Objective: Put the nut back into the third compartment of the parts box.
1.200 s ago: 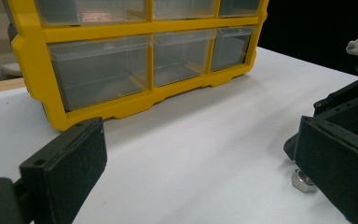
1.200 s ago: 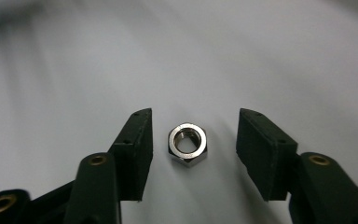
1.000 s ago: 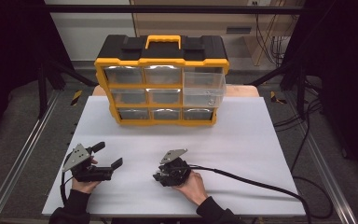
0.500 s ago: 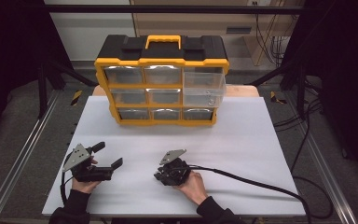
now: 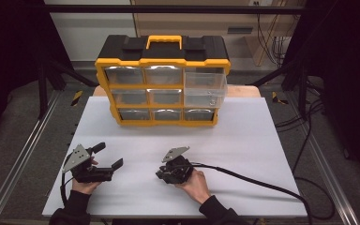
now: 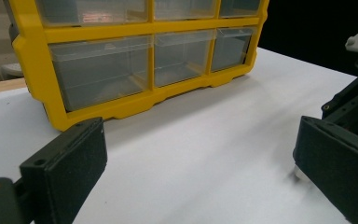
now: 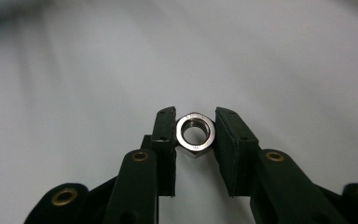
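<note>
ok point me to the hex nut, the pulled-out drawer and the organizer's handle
hex nut (image 7: 195, 131): right gripper view, on its metal face beside the bore.
pulled-out drawer (image 5: 205, 87): high view, on its clear front wall.
handle (image 5: 164, 40): high view, on its yellow top bar.

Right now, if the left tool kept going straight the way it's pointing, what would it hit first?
Probably the yellow drawer organizer: in the left gripper view it stands straight ahead of the open left tool, bottom row of clear drawers facing it. White tabletop lies between. How far is unclear.
</note>
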The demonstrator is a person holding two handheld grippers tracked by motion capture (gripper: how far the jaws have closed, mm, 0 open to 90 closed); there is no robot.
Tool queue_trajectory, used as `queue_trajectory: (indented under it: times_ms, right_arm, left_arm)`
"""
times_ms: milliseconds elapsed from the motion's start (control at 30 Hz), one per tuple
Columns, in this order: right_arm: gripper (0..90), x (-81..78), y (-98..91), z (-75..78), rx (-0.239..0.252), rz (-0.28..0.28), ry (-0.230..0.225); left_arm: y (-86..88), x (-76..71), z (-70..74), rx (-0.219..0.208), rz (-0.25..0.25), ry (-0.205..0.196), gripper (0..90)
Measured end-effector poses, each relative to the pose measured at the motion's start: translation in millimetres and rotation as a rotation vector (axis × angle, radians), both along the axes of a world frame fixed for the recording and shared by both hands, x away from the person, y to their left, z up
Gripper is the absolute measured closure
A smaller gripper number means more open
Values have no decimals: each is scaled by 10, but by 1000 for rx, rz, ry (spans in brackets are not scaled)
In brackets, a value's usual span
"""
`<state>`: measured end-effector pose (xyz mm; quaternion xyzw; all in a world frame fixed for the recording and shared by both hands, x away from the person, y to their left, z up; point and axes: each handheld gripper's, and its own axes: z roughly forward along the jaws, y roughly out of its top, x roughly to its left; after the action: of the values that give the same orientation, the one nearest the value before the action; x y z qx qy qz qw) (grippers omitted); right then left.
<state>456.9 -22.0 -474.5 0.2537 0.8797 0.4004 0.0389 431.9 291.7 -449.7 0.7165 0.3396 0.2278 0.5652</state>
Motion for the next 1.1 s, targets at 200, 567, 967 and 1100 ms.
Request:
queue_trajectory:
  times_ms: [200,567,967,1100]
  right_arm:
    - [702,-22,-66,157,15,-2,-31]
    - [702,-54,-233,443,85,-29,-80]
    - [702,-29,-598,802,169,-101,-156]
    - [702,-32,-721,918,193,-123,-179]
  left_arm:
    - [0,-2,1,0,0,0,24]
    - [-3,-3,2,-3,-1,1,23]
    - [-9,-1,1,-3,0,1,23]
    - [-10,1,-1,-3,0,1,23]
